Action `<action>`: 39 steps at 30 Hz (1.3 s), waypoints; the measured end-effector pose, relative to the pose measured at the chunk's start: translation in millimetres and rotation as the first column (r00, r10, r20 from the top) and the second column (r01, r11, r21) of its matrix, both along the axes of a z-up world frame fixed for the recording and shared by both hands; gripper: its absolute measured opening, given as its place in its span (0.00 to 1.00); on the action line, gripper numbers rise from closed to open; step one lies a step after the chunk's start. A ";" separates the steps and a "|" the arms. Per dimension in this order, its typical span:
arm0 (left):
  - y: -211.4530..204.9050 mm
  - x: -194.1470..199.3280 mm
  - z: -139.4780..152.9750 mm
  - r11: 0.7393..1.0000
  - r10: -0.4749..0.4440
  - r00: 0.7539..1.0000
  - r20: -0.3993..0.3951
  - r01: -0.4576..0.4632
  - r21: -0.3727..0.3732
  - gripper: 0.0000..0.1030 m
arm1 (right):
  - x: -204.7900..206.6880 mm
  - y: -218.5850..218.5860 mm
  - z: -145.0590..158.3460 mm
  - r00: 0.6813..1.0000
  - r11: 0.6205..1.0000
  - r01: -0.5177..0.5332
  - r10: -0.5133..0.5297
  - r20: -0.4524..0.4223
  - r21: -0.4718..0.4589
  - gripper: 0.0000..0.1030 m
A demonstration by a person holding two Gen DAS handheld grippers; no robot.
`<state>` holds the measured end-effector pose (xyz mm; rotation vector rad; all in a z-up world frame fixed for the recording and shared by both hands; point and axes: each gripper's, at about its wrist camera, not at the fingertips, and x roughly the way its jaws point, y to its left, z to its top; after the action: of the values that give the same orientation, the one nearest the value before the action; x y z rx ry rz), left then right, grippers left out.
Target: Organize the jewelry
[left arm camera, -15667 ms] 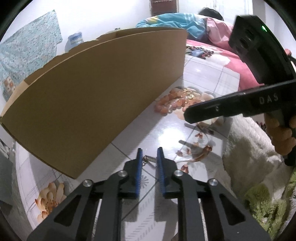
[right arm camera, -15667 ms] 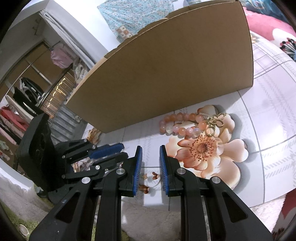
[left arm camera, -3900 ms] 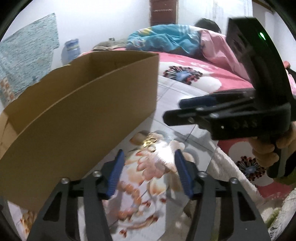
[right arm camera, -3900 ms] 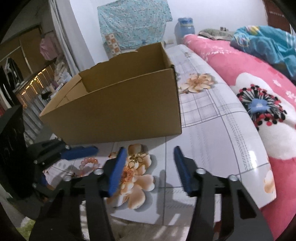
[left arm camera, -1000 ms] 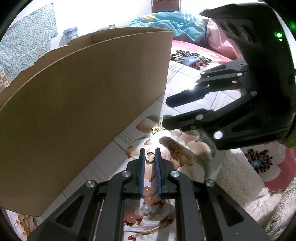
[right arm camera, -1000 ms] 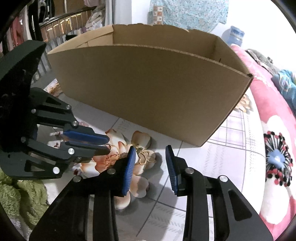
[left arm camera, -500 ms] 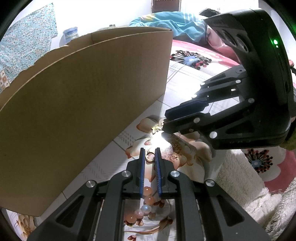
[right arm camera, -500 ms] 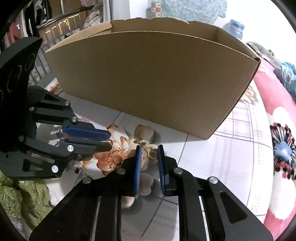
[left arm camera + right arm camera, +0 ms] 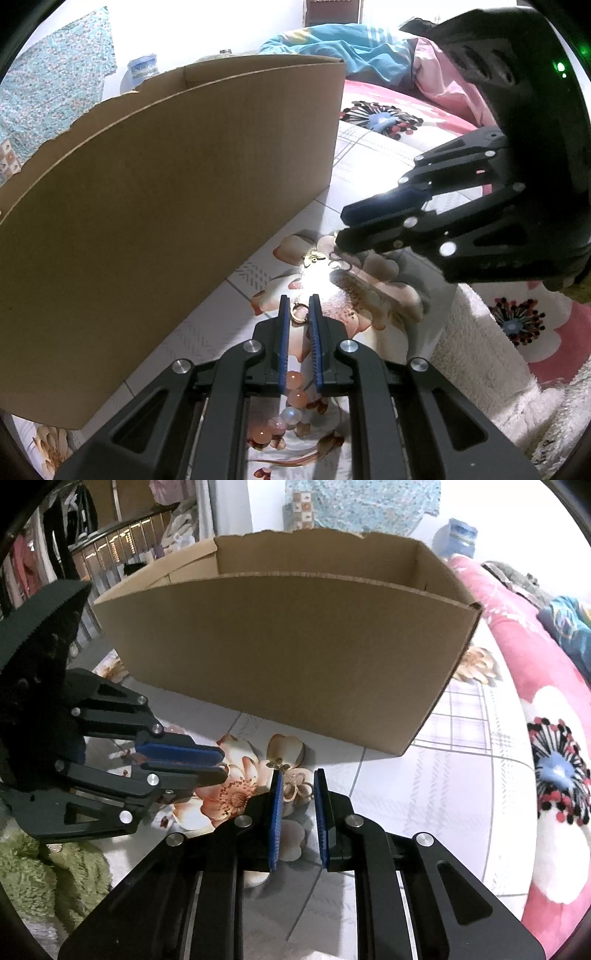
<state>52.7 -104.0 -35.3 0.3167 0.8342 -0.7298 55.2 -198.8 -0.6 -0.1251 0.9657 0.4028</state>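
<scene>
In the left wrist view my left gripper (image 9: 298, 310) is shut on a small gold ring (image 9: 298, 313) just above the flowered tile floor. A string of pink beads (image 9: 291, 391) lies under its fingers. In the right wrist view my right gripper (image 9: 298, 786) is shut on a gold flower-shaped charm (image 9: 297, 788), which spans the gap between its blue pads. A second small gold piece (image 9: 279, 764) lies just beyond that gripper's tips. The two grippers point at each other close together: right gripper (image 9: 341, 230), left gripper (image 9: 221, 765).
An open cardboard box (image 9: 288, 646) stands right behind the jewelry, its near wall (image 9: 166, 206) a short way off. A white fluffy rug (image 9: 480, 354) and a green one (image 9: 40, 871) border the tiles. Pink floral bedding (image 9: 546, 738) runs along the right.
My right gripper's jaws have narrowed from wide apart onto the gold flower charm. The left gripper has kept still with the ring between its pads.
</scene>
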 end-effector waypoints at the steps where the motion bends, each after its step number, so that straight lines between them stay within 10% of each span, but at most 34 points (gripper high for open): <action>1: 0.4 -0.7 1.2 1.000 0.000 1.000 0.004 0.000 -0.003 0.07 | 0.6 -1.7 0.6 1.000 1.000 0.005 -0.005 0.004 0.001 0.14; 32: -1.9 -9.7 -2.9 0.999 -0.032 0.999 0.008 0.031 0.037 0.13 | -36.9 -3.8 19.4 0.986 0.983 0.152 -0.159 0.059 0.105 0.14; 39: -4.5 -13.7 -1.9 0.996 -0.063 0.997 0.052 0.060 0.072 0.00 | -34.7 -5.7 18.8 0.985 0.981 0.154 -0.162 0.065 0.117 0.14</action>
<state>39.0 -108.5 -37.2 0.4254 0.8025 -0.7471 20.5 -204.5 18.2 0.0384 0.8709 0.3025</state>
